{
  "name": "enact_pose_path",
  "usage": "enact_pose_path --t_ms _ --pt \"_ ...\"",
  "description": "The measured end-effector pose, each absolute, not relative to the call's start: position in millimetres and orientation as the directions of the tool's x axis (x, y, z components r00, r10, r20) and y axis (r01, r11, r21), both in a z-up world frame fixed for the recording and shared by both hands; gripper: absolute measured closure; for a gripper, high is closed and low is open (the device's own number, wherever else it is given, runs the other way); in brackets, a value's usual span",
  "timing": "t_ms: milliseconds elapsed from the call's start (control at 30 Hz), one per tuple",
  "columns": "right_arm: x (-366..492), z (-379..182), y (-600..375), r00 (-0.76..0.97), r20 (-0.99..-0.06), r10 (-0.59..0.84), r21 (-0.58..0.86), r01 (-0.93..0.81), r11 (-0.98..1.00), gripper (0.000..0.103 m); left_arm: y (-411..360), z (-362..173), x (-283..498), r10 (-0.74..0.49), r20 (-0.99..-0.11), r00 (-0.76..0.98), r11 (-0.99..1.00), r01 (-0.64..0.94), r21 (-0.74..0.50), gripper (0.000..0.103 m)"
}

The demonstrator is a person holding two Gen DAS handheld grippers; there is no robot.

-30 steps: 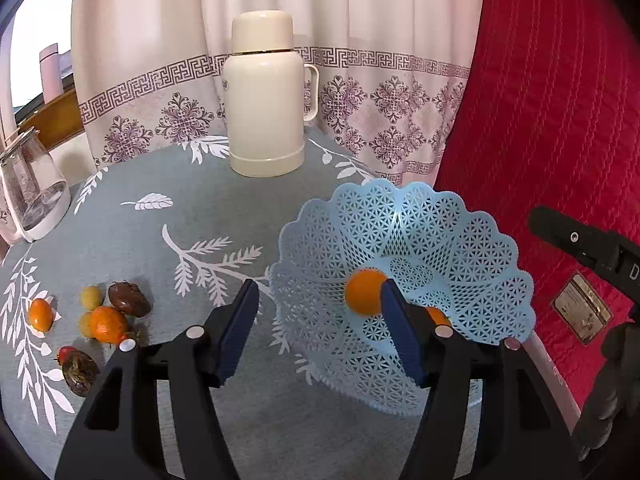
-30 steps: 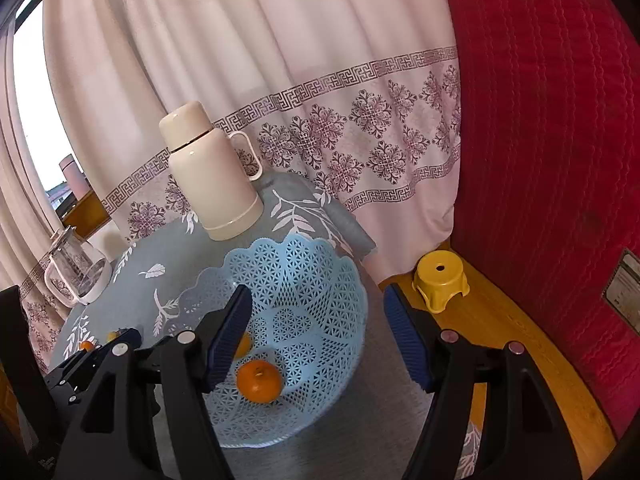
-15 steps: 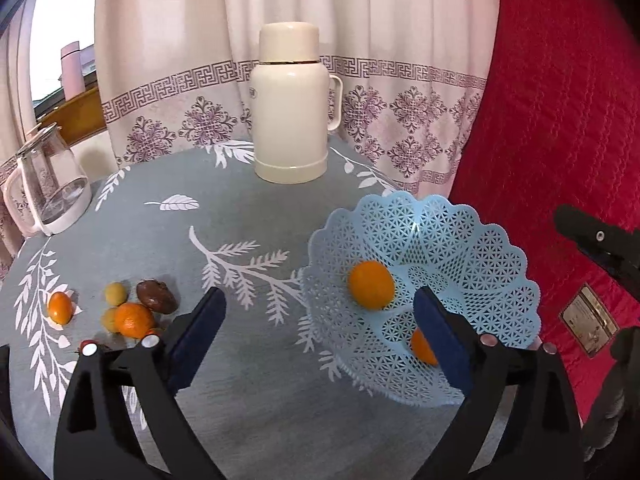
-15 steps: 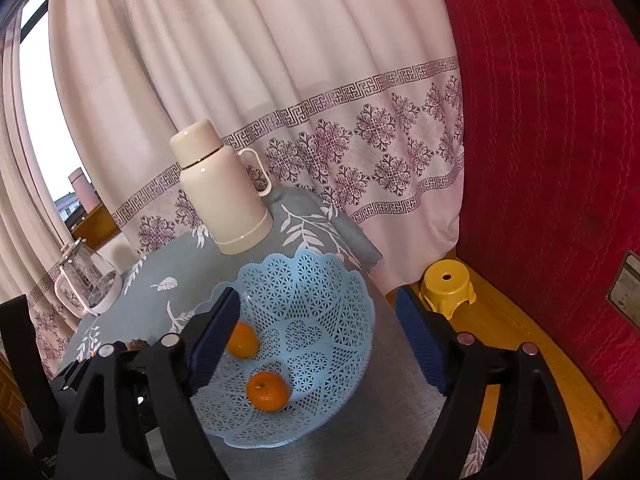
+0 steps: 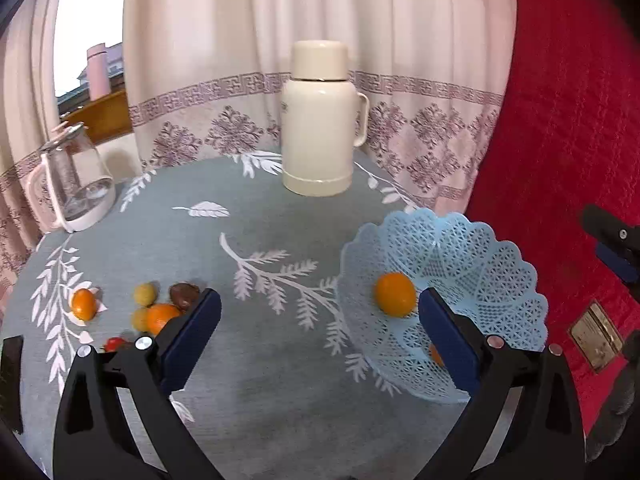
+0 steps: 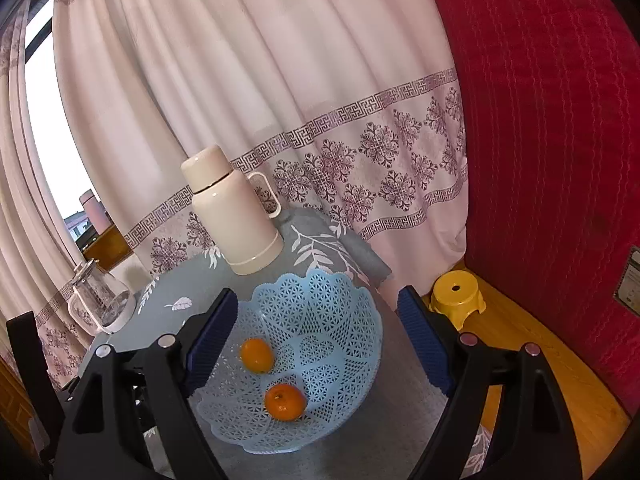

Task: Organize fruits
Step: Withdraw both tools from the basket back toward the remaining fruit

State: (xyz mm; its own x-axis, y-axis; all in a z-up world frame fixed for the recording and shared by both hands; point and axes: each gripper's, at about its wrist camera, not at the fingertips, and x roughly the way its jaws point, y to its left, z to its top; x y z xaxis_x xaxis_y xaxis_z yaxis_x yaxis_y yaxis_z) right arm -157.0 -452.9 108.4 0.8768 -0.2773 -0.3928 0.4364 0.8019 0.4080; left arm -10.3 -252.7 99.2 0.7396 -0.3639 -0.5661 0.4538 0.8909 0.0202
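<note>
Since a second ago both tools have spread their jaws, and the left view has drawn back from the basket toward the loose fruit. In the left view, the left tool is still opening, almost fully wide, with nothing between its jaws. One orange lies in the basket; a second is half hidden behind the right jaw. On the desk at the left, a small group of fruit waits, so I judge the task about one third done. In the right view, the right tool is opening too, empty, above the basket with both oranges. The basket sits near the desk edge; the middle of the desk is open, with the flask and jug far behind.
</note>
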Motion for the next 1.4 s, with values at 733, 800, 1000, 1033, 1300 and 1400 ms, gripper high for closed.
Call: enact_pose_path --t_ms 733,800,1000,1033,1300,1400 --pt "-160 117 -427 0.899 -0.346 -0.269 0.369 0.394 0.842 0.019 -189 127 0 -0.273 -0.500 0.821 0.950 0.311 -0.009 0.003" --pt "-159 116 -423 0.900 -0.347 -0.264 0.365 0.389 0.846 0.019 -182 129 2 -0.262 -0.498 0.826 0.955 0.295 -0.013 0.003" --pt "-157 115 -415 0.903 -0.347 -0.253 0.351 0.375 0.858 0.019 -156 134 10 -0.223 -0.490 0.842 0.970 0.242 -0.026 0.003" --pt "-156 115 -414 0.904 -0.347 -0.250 0.350 0.373 0.860 0.019 -152 135 11 -0.216 -0.489 0.845 0.972 0.232 -0.028 0.003" --pt "-150 113 -406 0.904 -0.358 -0.235 0.339 0.360 0.869 0.019 -111 136 31 -0.134 -0.496 0.858 0.991 0.129 -0.045 0.003" --pt "-148 110 -403 0.903 -0.363 -0.229 0.335 0.356 0.872 0.019 -95 134 39 -0.104 -0.503 0.858 0.995 0.093 -0.047 0.003"
